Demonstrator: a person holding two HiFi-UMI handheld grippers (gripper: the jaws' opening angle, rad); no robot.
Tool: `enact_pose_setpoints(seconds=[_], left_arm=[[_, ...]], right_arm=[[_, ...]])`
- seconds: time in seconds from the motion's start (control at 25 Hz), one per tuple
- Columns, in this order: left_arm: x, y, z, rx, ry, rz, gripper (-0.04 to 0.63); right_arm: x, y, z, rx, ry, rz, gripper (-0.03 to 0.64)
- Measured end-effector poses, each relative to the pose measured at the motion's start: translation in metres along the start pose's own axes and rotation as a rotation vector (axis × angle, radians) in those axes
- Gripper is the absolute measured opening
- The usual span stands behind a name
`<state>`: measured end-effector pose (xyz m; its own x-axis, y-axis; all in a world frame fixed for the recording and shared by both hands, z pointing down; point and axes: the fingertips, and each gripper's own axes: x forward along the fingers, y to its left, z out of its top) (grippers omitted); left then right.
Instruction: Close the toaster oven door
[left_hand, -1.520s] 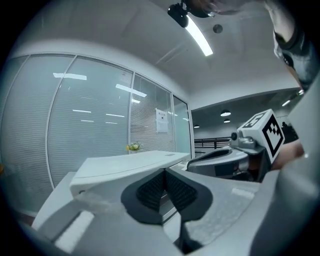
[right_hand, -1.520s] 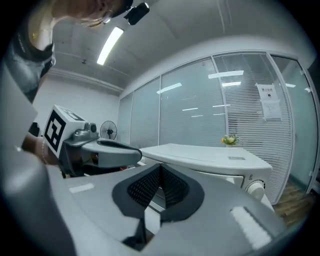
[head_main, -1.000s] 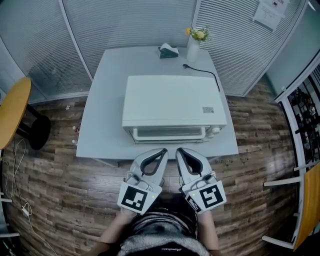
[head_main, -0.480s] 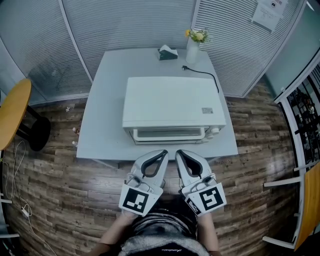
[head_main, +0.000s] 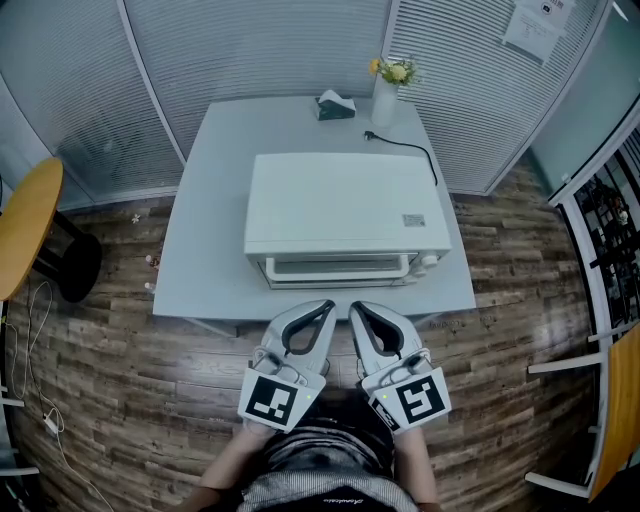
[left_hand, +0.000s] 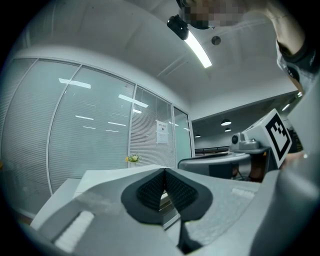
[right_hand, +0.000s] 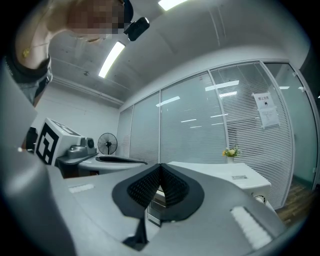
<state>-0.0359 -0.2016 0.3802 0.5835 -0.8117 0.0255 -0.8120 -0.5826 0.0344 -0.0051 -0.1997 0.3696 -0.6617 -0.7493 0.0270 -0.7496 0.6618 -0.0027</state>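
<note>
Oven (head_main: 345, 205) stands on the table (head_main: 200, 270) in the head view, straight ahead of the left gripper (head_main: 322, 303) and right gripper (head_main: 358, 303), near but untouched. Its door (head_main: 335, 266) faces them; whether it is fully shut I cannot tell.

Left gripper view: jaws pressed together on nothing, oven (left_hand: 103, 174) beyond the tips.

Right gripper view: jaws likewise together and empty, oven (right_hand: 235, 180) ahead and to the right.

The door is likely a stiff, light, bottom-hinged flap with a breakable pane. Push at its top edge, not the glass.
</note>
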Motion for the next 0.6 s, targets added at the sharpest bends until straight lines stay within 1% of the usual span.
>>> enact_pose_setpoints(seconds=[0.6], left_arm=[[0.0016,0.0037,-0.0018,0.012,0.007,0.003,0.005]], right_arm=[[0.0033,0.0007,-0.0005,-0.005,0.014,0.006,0.002]])
